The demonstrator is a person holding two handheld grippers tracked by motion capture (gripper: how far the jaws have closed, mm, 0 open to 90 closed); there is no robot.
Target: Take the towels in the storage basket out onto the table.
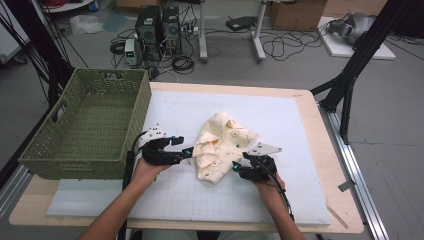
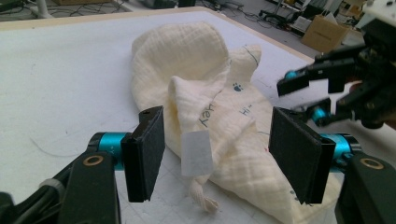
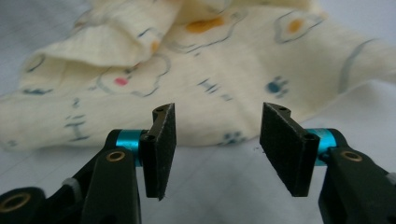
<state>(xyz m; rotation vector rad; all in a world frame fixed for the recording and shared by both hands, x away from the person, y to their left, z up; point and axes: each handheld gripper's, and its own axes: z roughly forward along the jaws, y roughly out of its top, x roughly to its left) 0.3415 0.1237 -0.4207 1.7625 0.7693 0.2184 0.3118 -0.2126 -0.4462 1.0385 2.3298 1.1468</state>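
Our left gripper (image 1: pixel 187 151) and right gripper (image 1: pixel 235 168) flank the cloth (image 1: pixel 222 145), jaws apart, gripping nothing. It lies crumpled; the basket (image 1: pixel 75 150) waits.

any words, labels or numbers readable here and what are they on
"Hi" – printed in dark letters on the cream cloth, among egg and paw prints; it repeats across the fabric.
"ey" – the end of a word on the cloth in the left gripper view, the rest hidden by a fold.
White tag sewn to the cloth: blank or too blurred to read.
Cardboard boxes on the floor: nothing legible.
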